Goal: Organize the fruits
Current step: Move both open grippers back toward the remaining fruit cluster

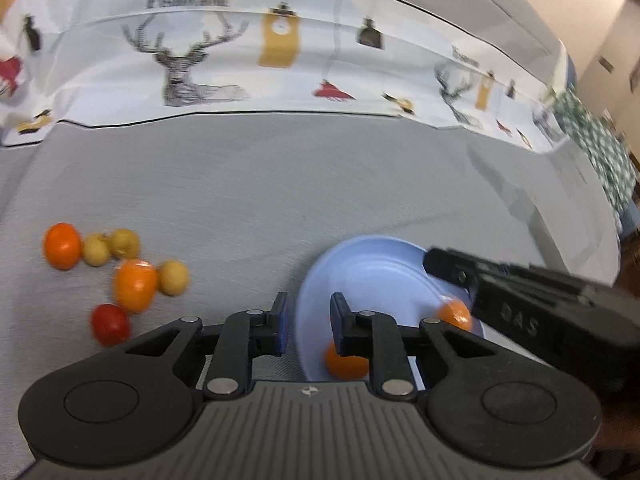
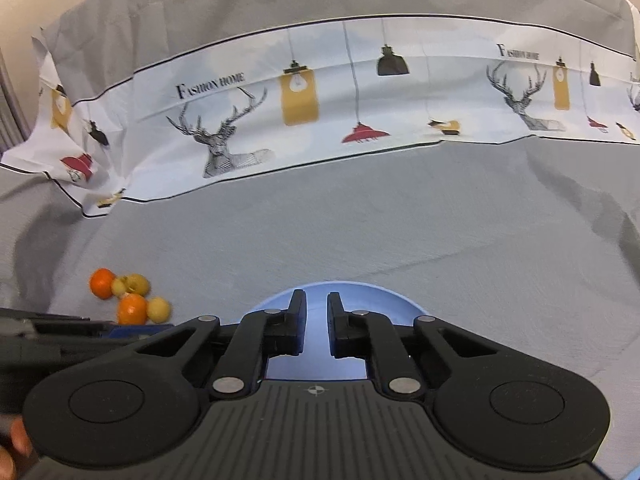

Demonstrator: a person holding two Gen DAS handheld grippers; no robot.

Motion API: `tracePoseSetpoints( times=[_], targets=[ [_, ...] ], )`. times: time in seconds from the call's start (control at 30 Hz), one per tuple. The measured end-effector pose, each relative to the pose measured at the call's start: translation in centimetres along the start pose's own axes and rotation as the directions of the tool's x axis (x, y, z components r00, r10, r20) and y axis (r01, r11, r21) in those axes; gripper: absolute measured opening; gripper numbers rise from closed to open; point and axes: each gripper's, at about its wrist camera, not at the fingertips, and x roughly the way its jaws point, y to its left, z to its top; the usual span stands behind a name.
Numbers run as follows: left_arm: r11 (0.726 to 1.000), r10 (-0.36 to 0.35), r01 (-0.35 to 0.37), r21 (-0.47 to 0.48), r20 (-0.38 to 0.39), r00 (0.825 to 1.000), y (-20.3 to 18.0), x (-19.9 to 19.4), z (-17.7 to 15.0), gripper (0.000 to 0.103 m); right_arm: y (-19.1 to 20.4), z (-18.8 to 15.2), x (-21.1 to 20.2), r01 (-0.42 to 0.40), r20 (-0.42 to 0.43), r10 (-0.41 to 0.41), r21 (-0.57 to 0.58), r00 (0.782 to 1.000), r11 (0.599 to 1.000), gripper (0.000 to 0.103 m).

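A light blue plate [image 1: 360,264] sits on the grey cloth and holds two small oranges [image 1: 344,362] [image 1: 454,314]. My left gripper [image 1: 310,312] hangs over the plate's left rim, open, with nothing between its fingers. Left of it lies a loose pile of fruit: two oranges [image 1: 62,246] [image 1: 135,285], three yellow fruits [image 1: 173,277] and a red one [image 1: 110,324]. My right gripper [image 2: 317,312] is shut and holds nothing above the plate [image 2: 360,286]. In the left wrist view, the right gripper [image 1: 434,262] reaches in from the right, just above one orange.
A white band printed with deer and lamps [image 2: 300,100] crosses the grey cloth at the back. A green checked cloth [image 1: 608,152] lies at the far right. Part of the fruit pile [image 2: 132,309] shows beyond the left gripper's body [image 2: 60,336]. A hand [image 2: 16,440] shows at the bottom left.
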Motion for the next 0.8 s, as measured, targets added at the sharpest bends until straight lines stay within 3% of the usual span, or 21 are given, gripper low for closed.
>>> tracePoseSetpoints(
  times=[0.5, 0.67, 0.8],
  targets=[
    [0.977, 0.083, -0.075, -0.199, 0.03, 0.996, 7.3, -1.9, 2.0, 0.023, 5.3, -1.1, 2.4, -0.155, 0.01, 0.155, -0.014, 0.988, 0.988, 0.011],
    [0.936, 0.125, -0.104, -0.335, 0.04, 0.991, 10.9, -2.9, 2.2, 0.023, 7.3, -1.5, 3.8, -0.218, -0.02, 0.217, -0.023, 0.976, 0.976, 0.012],
    [0.889, 0.161, -0.146, -0.434, -0.002, 0.987, 13.8, -2.7, 1.7, 0.023, 8.7, -1.7, 4.9, -0.247, -0.043, 0.244, -0.064, 0.969, 0.967, 0.013]
  ],
)
